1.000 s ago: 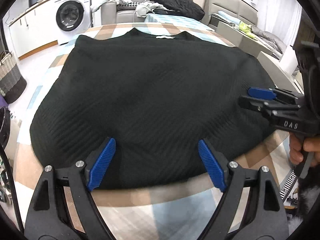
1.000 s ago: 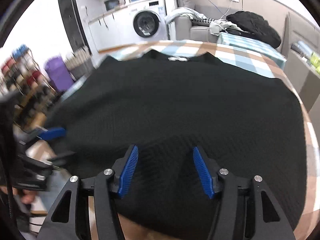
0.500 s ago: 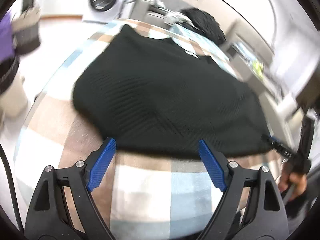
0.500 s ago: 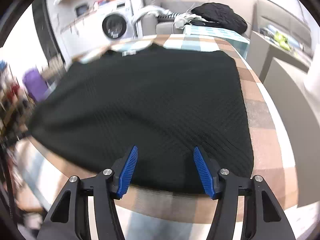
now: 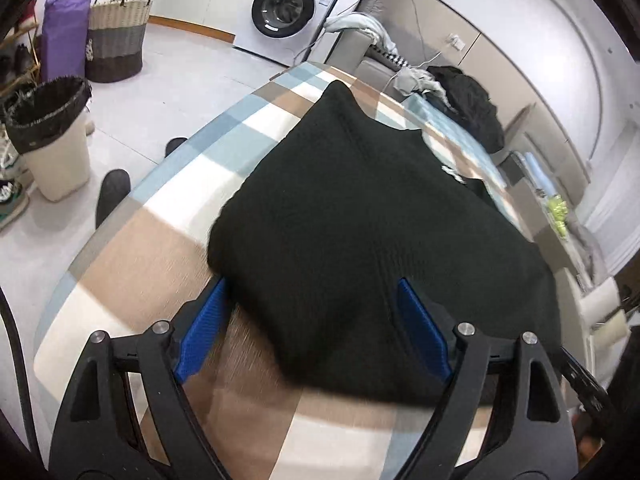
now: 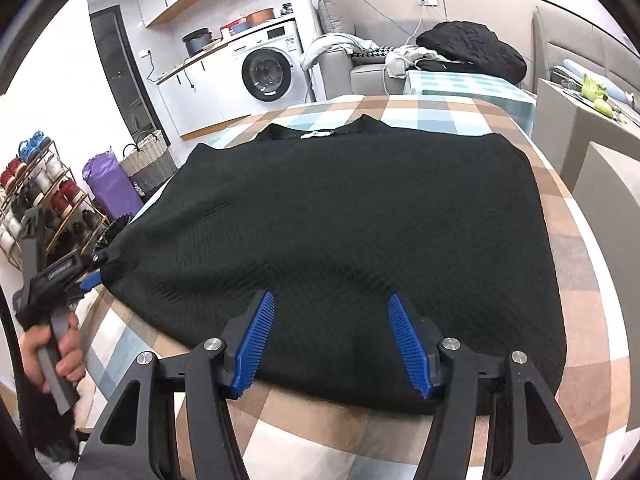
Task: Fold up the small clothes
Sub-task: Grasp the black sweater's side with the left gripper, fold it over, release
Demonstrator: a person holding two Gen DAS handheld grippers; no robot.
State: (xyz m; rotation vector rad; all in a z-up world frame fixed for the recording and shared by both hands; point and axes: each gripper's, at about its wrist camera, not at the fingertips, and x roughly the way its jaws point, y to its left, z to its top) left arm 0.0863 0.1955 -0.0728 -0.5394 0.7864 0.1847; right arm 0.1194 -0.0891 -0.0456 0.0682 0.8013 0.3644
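Note:
A black knitted sweater point(image 5: 360, 220) lies flat on the checked tablecloth point(image 5: 140, 260), collar and white label at the far side. My left gripper point(image 5: 312, 292) sits low at the sweater's near left corner. Its jaws are closing with that corner between the blue pads point(image 5: 420, 336), and no pinch shows. In the right wrist view the sweater point(image 6: 340, 208) fills the table point(image 6: 580, 280). My right gripper point(image 6: 331, 300) hovers open over the near hem, right of the middle. The left gripper point(image 6: 92, 276) appears there at the left corner, held by a hand point(image 6: 60, 352).
Left of the table stand a lined waste bin point(image 5: 48, 140), a woven basket point(image 5: 118, 36) and a purple bag point(image 5: 64, 28). A washing machine point(image 6: 266, 74) and a sofa with a dark clothes pile point(image 6: 468, 52) are behind. A shoe rack point(image 6: 36, 184) is at far left.
My left gripper swung left along the near hem to the sweater's corner and rolled. My right gripper drifted right along the hem. The sweater has not moved.

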